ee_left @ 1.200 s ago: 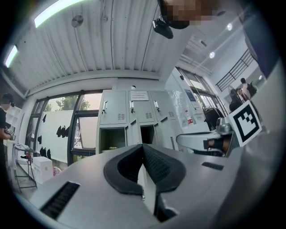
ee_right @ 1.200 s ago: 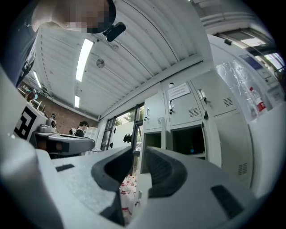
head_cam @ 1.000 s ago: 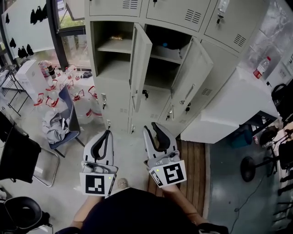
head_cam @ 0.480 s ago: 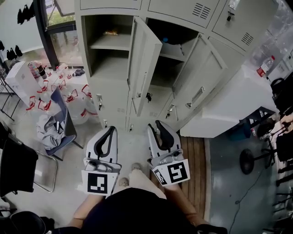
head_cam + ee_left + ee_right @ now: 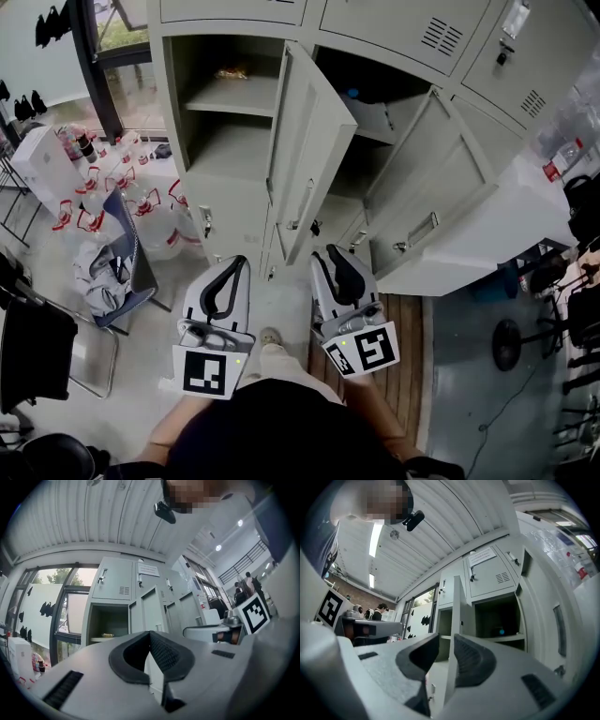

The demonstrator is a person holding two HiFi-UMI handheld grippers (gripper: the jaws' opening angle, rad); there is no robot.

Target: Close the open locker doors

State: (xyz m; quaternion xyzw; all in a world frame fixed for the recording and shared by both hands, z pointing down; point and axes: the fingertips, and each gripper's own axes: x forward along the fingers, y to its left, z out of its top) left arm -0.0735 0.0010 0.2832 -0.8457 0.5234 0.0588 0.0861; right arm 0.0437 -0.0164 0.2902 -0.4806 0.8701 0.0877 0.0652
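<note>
The grey locker bank (image 5: 394, 28) has two doors standing open. The left open door (image 5: 314, 150) swings out from a compartment (image 5: 225, 112) with a small item on its shelf. The right open door (image 5: 441, 187) hangs out from a dark compartment (image 5: 375, 103). My left gripper (image 5: 238, 262) is held low in front of the lockers, short of the left door, its pads meeting at the tips around nothing. My right gripper (image 5: 336, 253) is beside it with a narrow gap between its pads (image 5: 471, 656) and nothing in it; in the right gripper view the left door's edge (image 5: 457, 616) shows beyond.
A chair (image 5: 127, 258) draped with clothing and several water jugs (image 5: 159, 220) stand at the left. A white counter (image 5: 506, 225) adjoins the lockers on the right, above a wooden floor strip (image 5: 408, 328). A stool base (image 5: 511, 342) sits on the floor further right.
Both grippers have moved forward toward the lockers, and the open doors now appear larger and closer. Neither gripper's jaws have changed.
</note>
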